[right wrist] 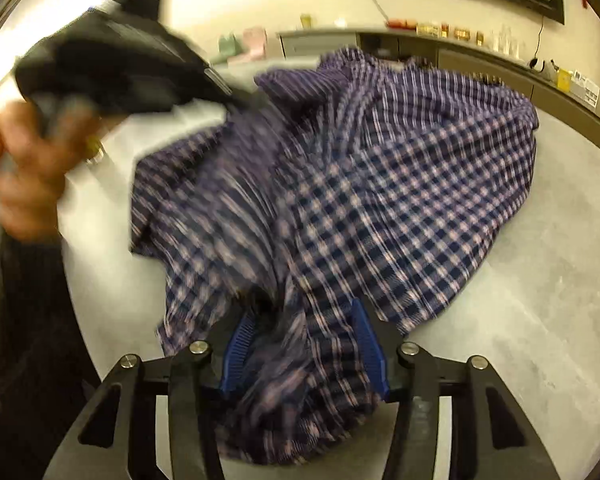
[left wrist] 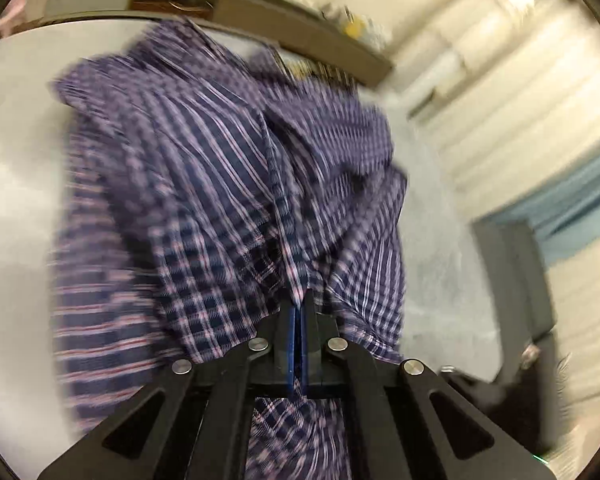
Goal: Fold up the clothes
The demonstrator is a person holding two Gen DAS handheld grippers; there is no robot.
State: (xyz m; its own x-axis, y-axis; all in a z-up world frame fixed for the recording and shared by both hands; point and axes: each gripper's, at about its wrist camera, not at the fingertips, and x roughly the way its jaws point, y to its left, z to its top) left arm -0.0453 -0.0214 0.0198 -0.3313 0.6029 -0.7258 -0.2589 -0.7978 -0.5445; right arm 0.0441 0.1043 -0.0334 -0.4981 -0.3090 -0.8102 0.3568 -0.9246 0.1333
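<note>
Grey tabletop [right wrist: 540, 280] is covered by a rumpled navy plaid shirt [right wrist: 380, 184], blurred in both views. Its fabric is pinched between the clenched left gripper [left wrist: 299, 312]. More fabric is bunched between the parted fingers of the right gripper [right wrist: 304, 344].

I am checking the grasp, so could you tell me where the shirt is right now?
The shirt lies bunched on the grey table, its near edge pinched in the left gripper and more cloth between the spread fingers of the right gripper.
</note>
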